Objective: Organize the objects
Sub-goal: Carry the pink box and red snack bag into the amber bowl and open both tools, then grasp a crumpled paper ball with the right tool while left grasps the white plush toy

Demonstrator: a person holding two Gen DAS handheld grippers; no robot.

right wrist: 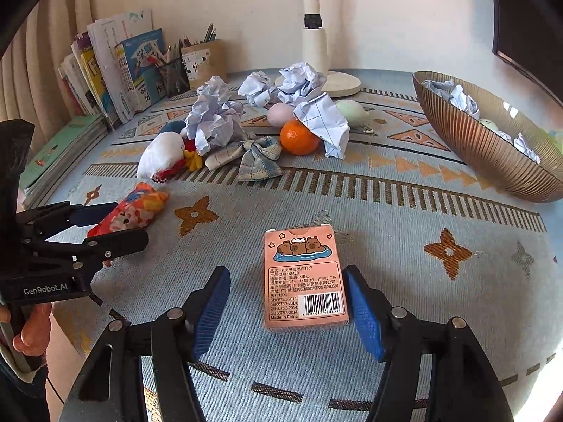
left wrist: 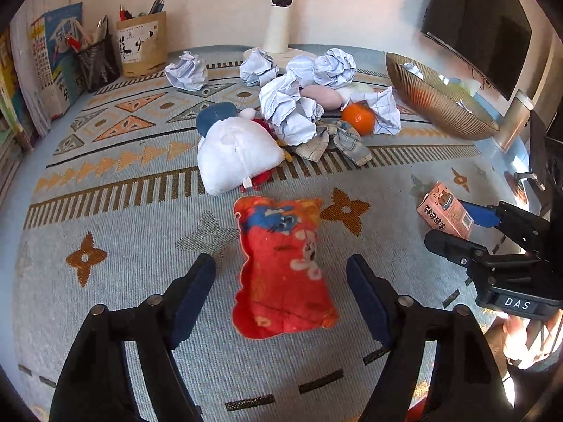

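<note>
A red printed cloth pouch lies flat on the patterned mat, between the fingers of my open left gripper. A pink card box with a barcode lies between the fingers of my open right gripper; the right finger pad is close to its edge. The box also shows in the left wrist view, with the right gripper around it. The pouch and left gripper show at the left of the right wrist view.
Behind lies a pile: crumpled paper balls, a white plush toy, an orange, a plaid bow, pastel eggs. A ribbed bronze bowl with paper stands at right. Pen holders, books and a lamp base stand at the back.
</note>
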